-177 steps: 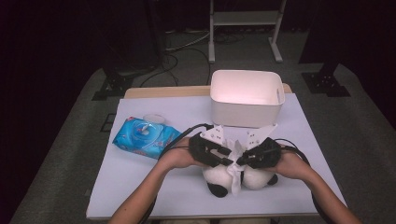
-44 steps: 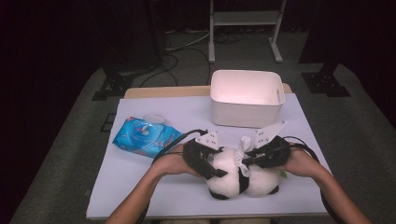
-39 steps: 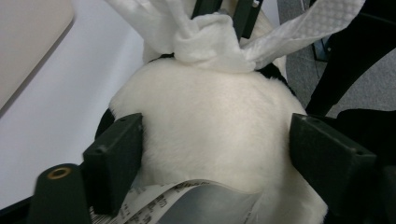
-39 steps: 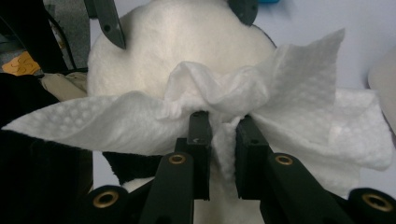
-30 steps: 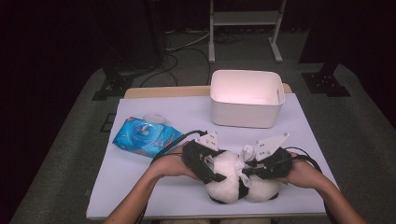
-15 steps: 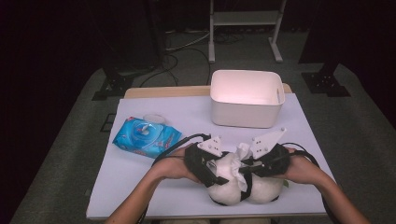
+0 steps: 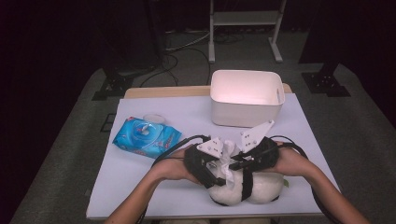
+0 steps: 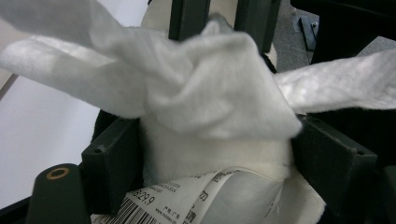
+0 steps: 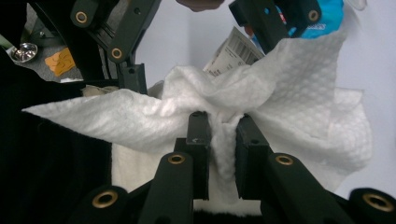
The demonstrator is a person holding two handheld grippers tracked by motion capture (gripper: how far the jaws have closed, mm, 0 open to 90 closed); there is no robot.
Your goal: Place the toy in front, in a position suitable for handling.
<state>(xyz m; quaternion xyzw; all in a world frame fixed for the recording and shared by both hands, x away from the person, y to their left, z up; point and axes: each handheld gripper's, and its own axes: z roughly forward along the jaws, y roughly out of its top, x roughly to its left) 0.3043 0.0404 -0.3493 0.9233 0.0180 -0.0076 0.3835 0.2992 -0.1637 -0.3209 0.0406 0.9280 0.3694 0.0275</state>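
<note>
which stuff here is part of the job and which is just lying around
In the job:
- plush toy, gripped by the left gripper
- wipe, pinched in the right gripper

Lying about:
- wipes pack, lid open, left on the table
- white bin, at the back

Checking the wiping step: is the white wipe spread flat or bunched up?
Bunched. The white wipe is gathered into creases where the right gripper pinches it between its jaws, its loose ends fanning out over the plush toy.
</note>
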